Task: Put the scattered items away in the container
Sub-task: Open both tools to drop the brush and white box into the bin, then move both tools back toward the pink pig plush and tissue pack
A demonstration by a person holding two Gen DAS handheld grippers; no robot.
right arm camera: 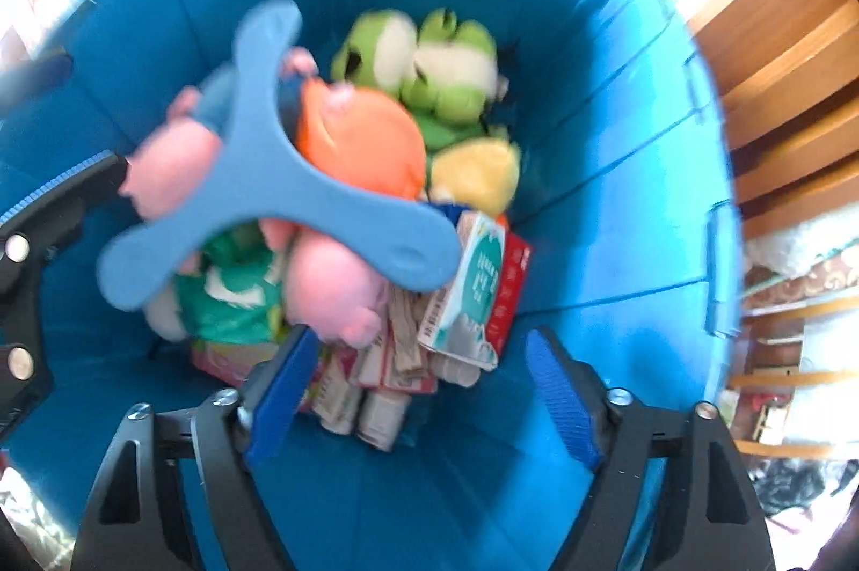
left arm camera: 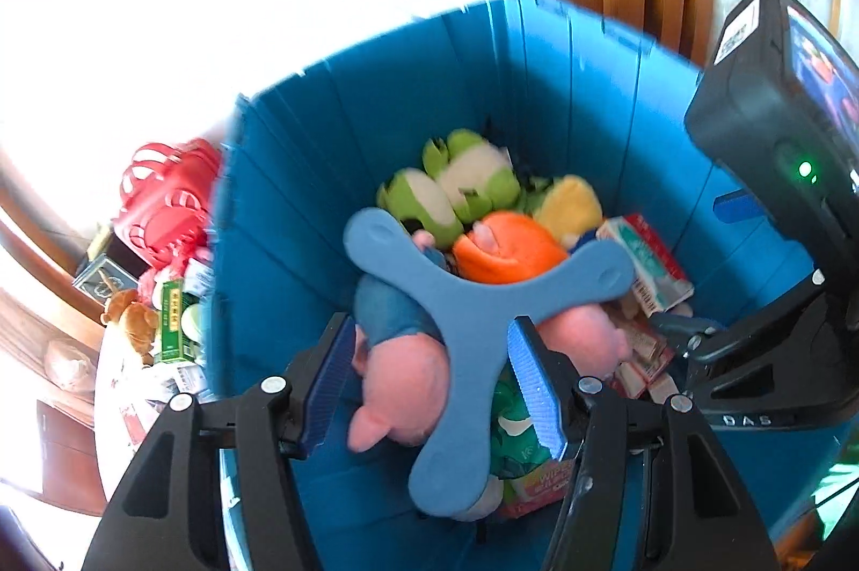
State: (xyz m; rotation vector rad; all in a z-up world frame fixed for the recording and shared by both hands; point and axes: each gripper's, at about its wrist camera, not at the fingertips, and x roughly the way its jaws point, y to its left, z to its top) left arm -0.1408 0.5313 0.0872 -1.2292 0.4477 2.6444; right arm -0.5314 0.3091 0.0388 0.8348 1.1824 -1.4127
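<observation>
Left gripper: jaws spread wide, poised over the open blue container; nothing pinched between the pads, though whether the right pad touches the toy's stem cannot be told.
Blue three-armed toy: lying between and just ahead of the left jaws, on top of the pile; one arm running back between the pads toward the camera, the other two splayed away to either side; seemingly just let go or about to settle, judged from the wide jaws.
Right gripper: jaws also wide and bare, pointing down into the same container; toy well ahead and off to the left of these jaws, tilted, blurred.
Nearer hand: left, by a clear margin; toy's stem in line with the left jaws' axis.
Beneath the toy: pink plush, orange plush, green plush, yellow plush, small boxes just ahead of the right jaws.
Left to do: more items heaped outside the container wall, far left of the left jaws, on what looks like a worktop; probably next in line.
Risk: toy perched high on soft plush; may slide if knocked on withdrawal.
</observation>
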